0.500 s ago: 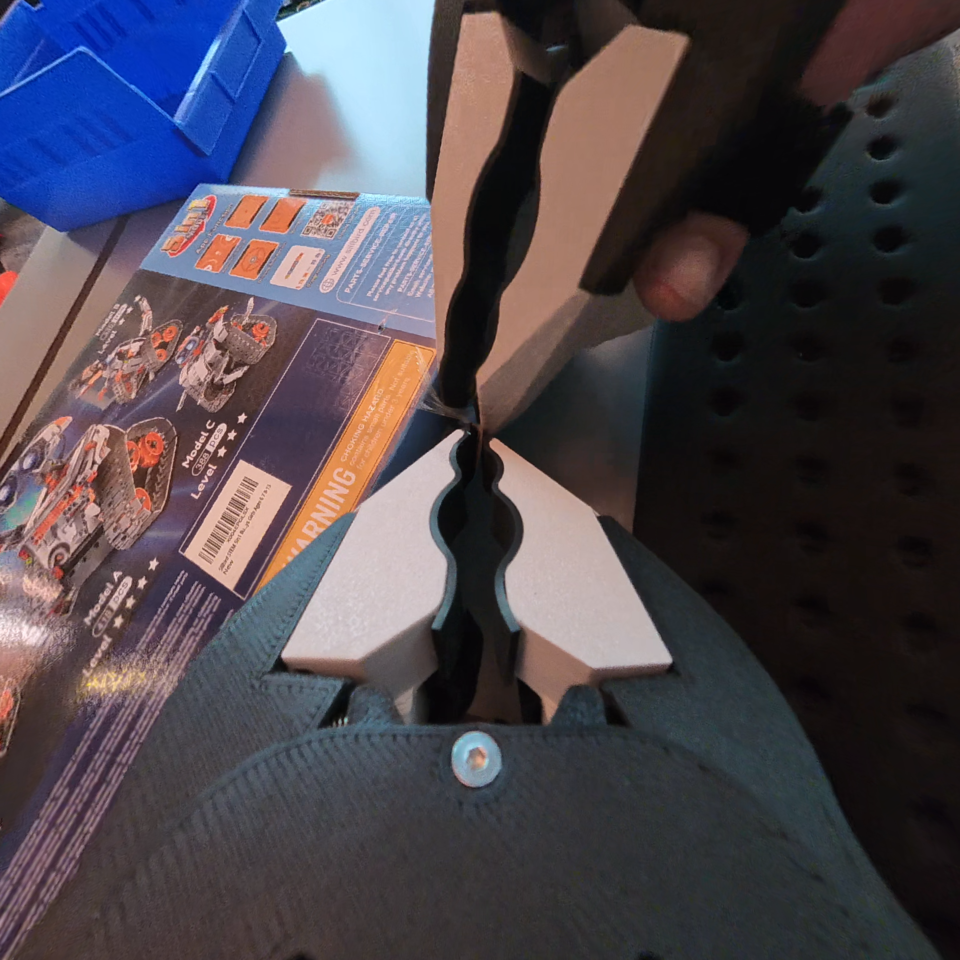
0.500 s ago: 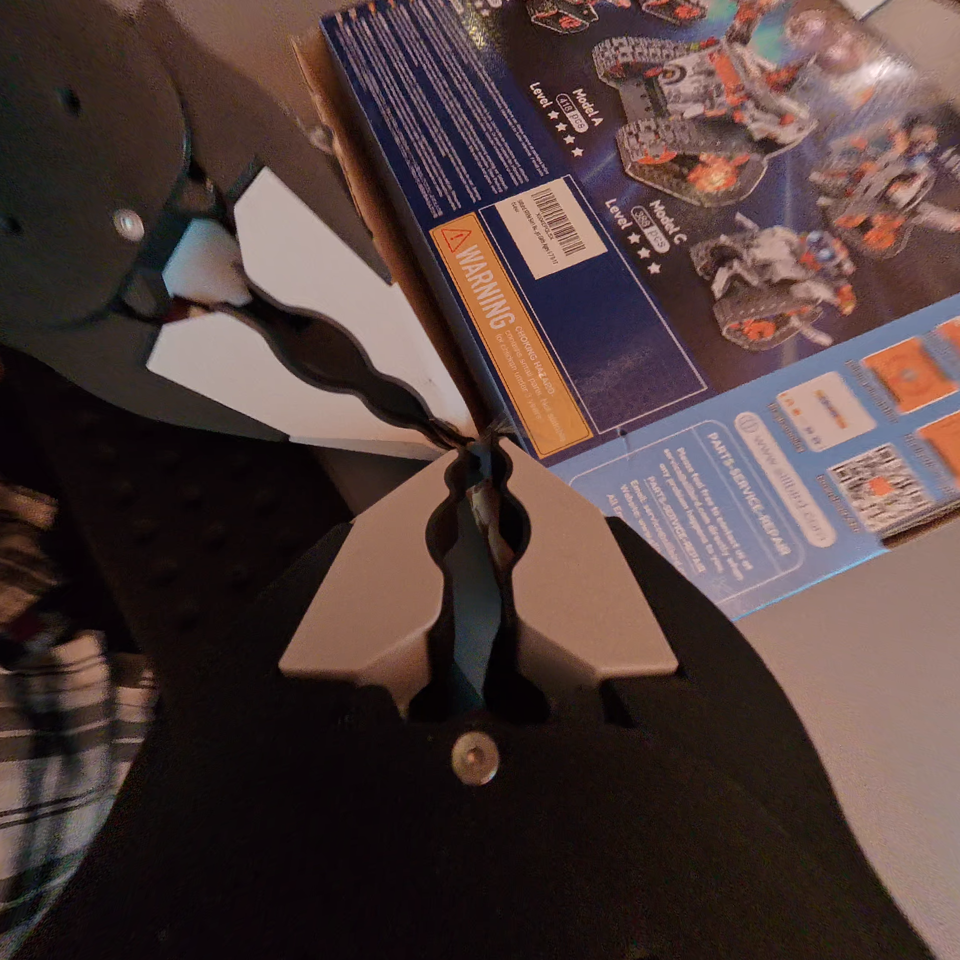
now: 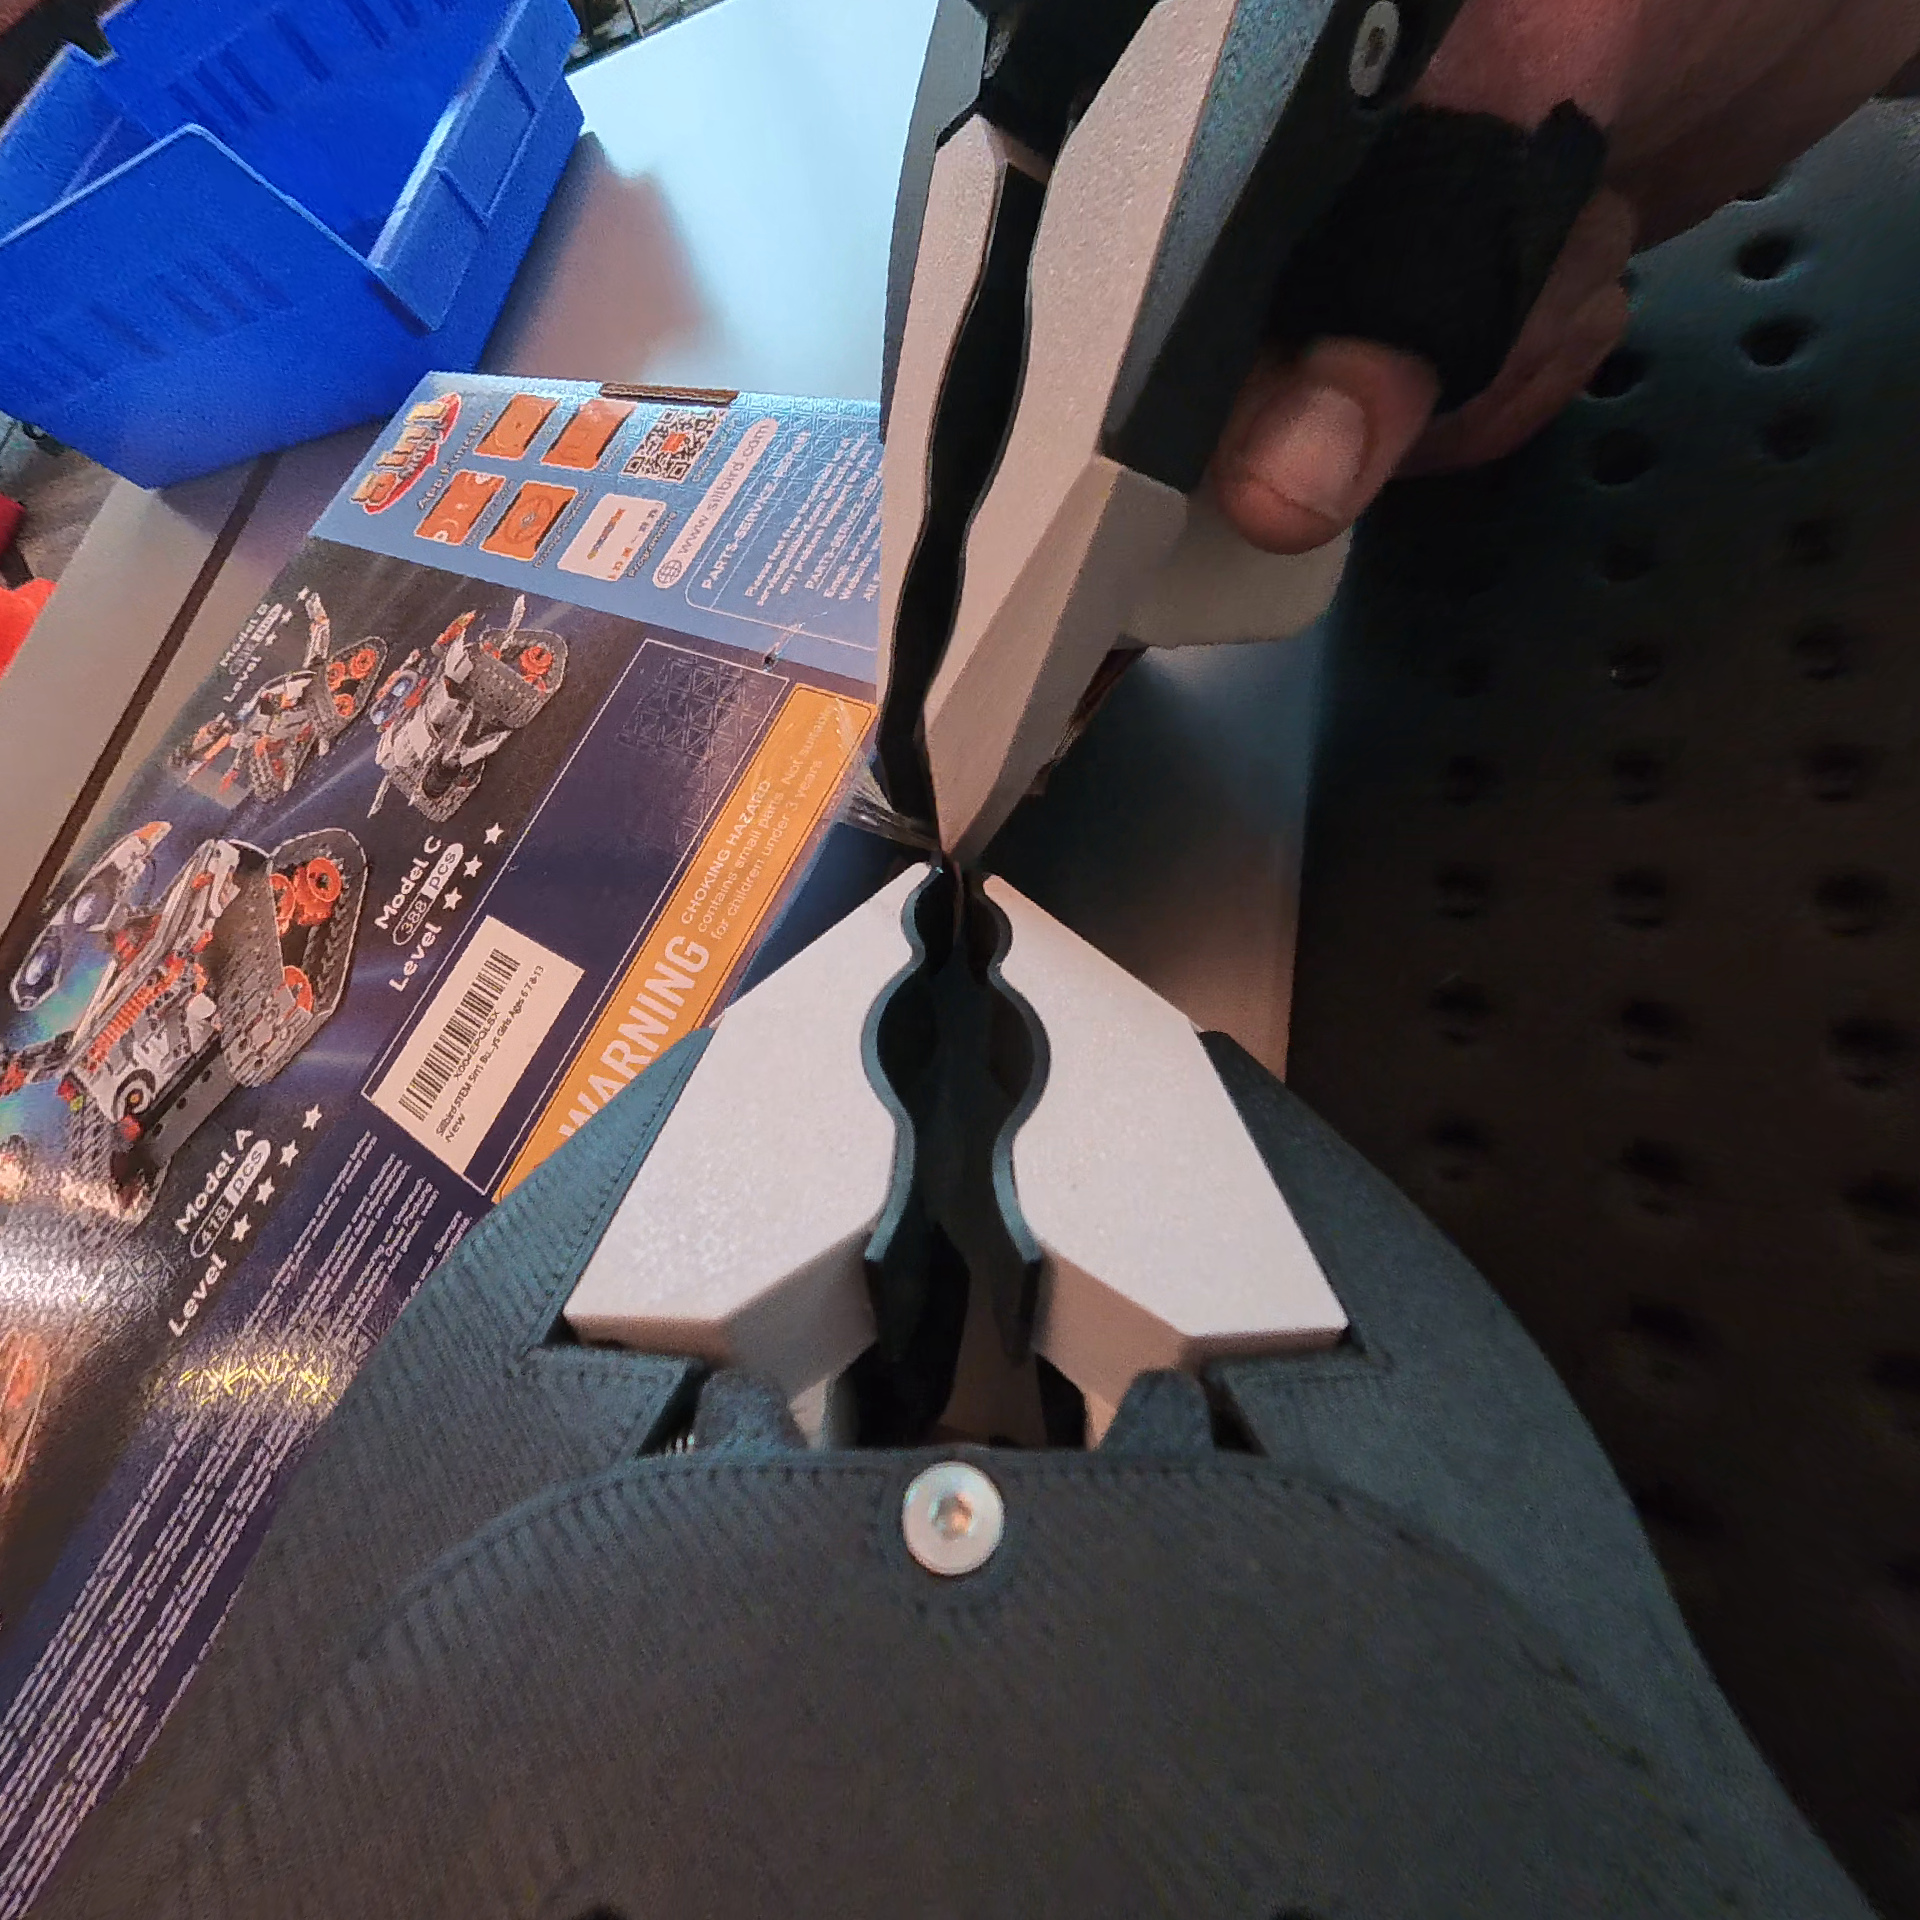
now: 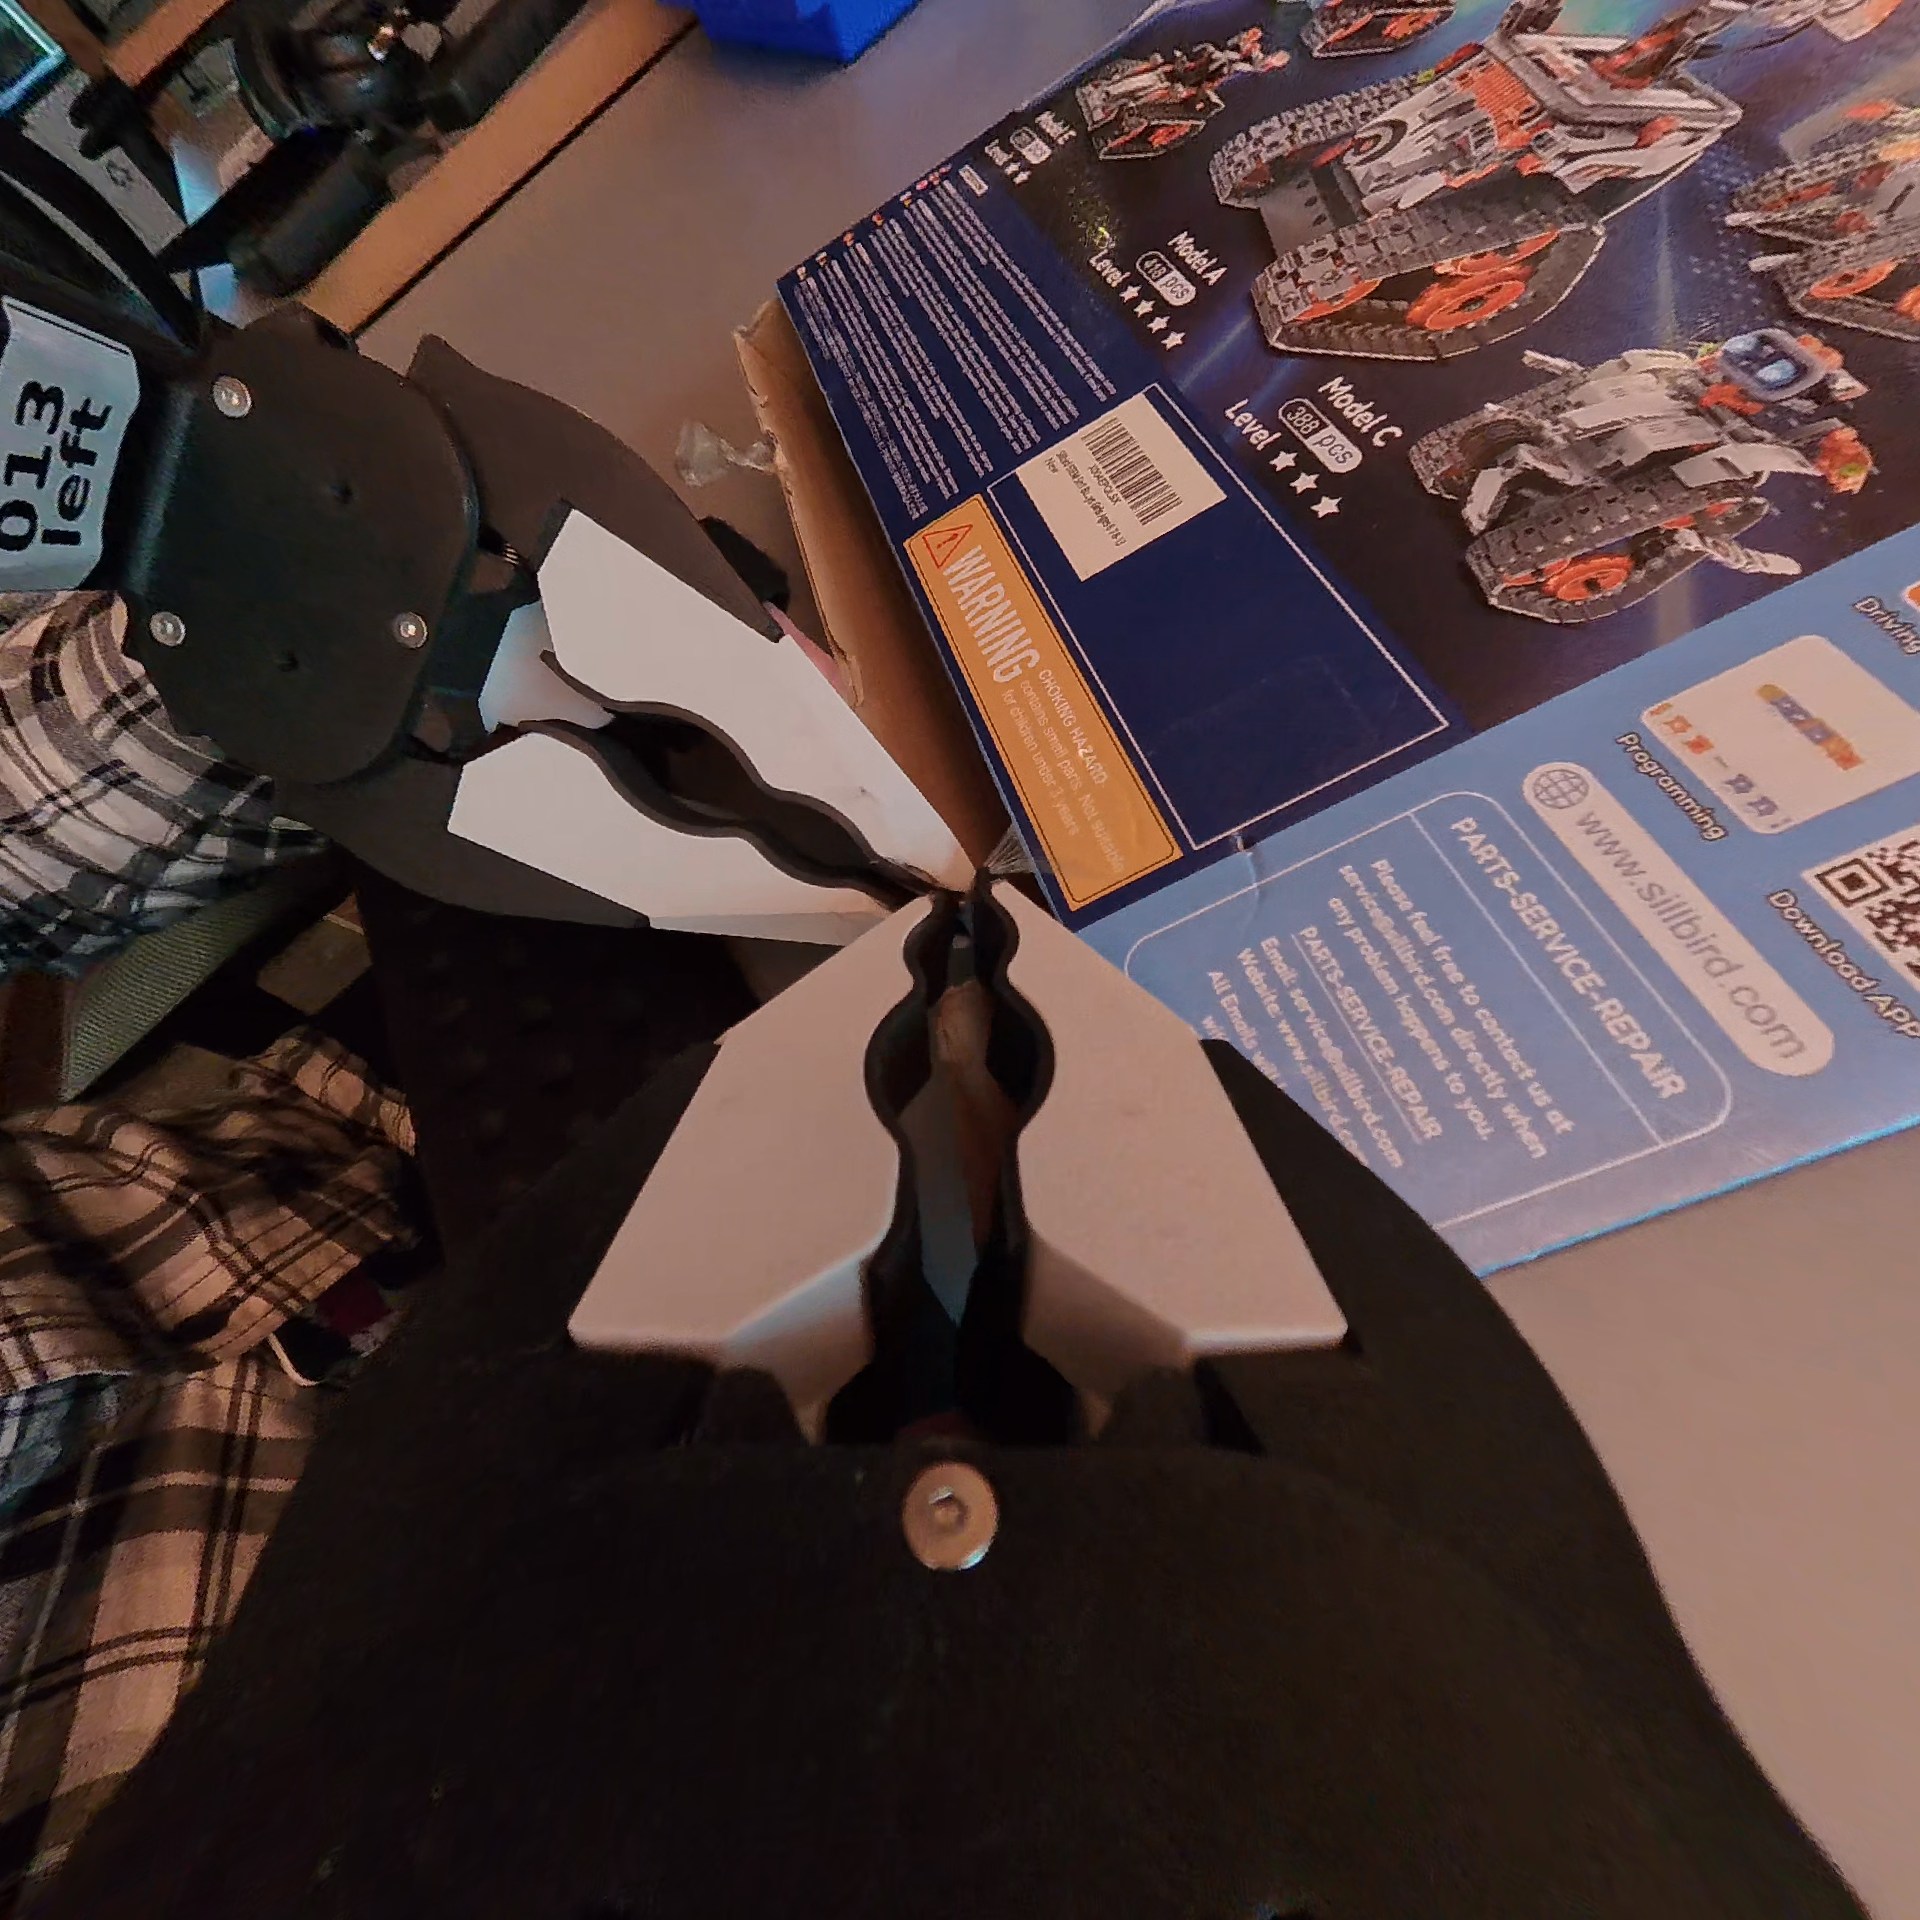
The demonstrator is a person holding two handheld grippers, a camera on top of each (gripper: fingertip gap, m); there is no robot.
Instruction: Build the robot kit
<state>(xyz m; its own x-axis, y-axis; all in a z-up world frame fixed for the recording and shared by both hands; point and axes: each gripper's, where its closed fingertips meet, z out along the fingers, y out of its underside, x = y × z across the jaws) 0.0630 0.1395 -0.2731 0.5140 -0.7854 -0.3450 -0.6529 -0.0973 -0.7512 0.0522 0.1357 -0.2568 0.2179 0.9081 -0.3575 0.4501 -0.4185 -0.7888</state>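
At the near corner of the box (image 3: 343,873), the two grippers meet tip to tip. The left gripper (image 3: 948,883) points forward, its jaws pressed together at the tips on a thin wisp of clear film (image 3: 883,821) that stands off the box's corner. The right gripper (image 4: 961,904) comes in from the other side, jaws likewise closed at the tips, on the same film as far as can be made out; the wisp is too small to be sure how much each one pinches. In the left view the right gripper hangs down from the top, tilted, with a thumb (image 3: 1299,457) pressed against its grey finger block. In the right view the left gripper lies off to the left, angled toward the corner, a plaid sleeve (image 4: 114,790) behind it.

The box lies flat on the grey table (image 4: 1714,1403), printed side up, with pictures of toy vehicles, an orange band and a white barcode sticker. One end flap shows bare brown card. A blue bin (image 3: 260,229) stands beyond the box. A dark perforated chair (image 3: 1662,935) fills the right of the left view.
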